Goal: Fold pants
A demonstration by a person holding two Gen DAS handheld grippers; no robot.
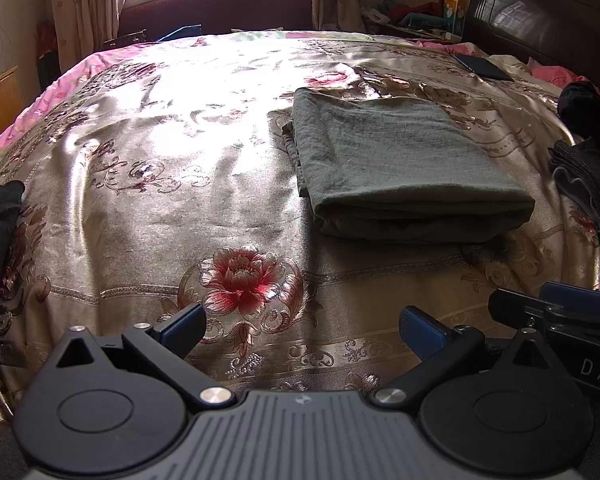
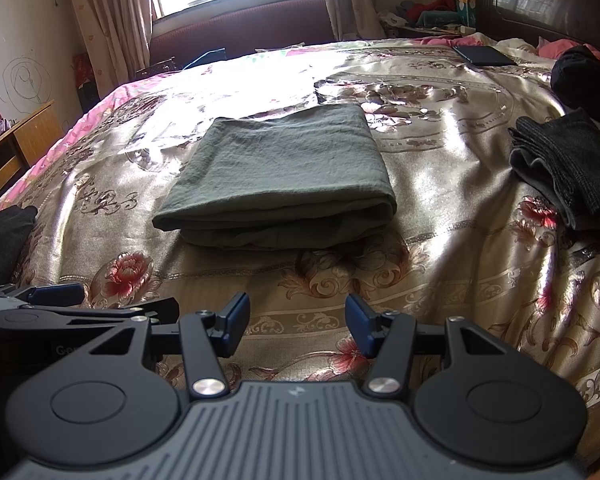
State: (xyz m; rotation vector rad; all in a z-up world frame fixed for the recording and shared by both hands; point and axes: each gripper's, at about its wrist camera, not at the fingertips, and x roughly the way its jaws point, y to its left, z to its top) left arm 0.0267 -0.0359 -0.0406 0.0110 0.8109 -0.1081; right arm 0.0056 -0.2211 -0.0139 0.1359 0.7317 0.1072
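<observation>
Olive-green pants (image 2: 280,176) lie folded, frame centre, thick fold edge nearest, on bedspread (image 2: 440,280). Bare cloth between them and left gripper (image 1: 302,330) and right gripper (image 2: 298,322), both spread, holding nothing.

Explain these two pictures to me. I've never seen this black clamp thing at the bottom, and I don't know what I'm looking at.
Each picture comes from a wide-angle camera mounted on a hand-held gripper, a two-finger clamp that a person carries, one in each hand. The camera looks forward along the fingers, so the black clamp fills the bottom of the picture. One picture shows the left gripper, the other the right gripper. Both stand open and hold nothing.

They face a bed with a shiny flowered cover. On it lie folded green pants, seemingly finished. To their right lies a dark grey folded garment, with a black bundle behind it and a flat dark object, perhaps a phone or tablet, near the headboard.
</observation>
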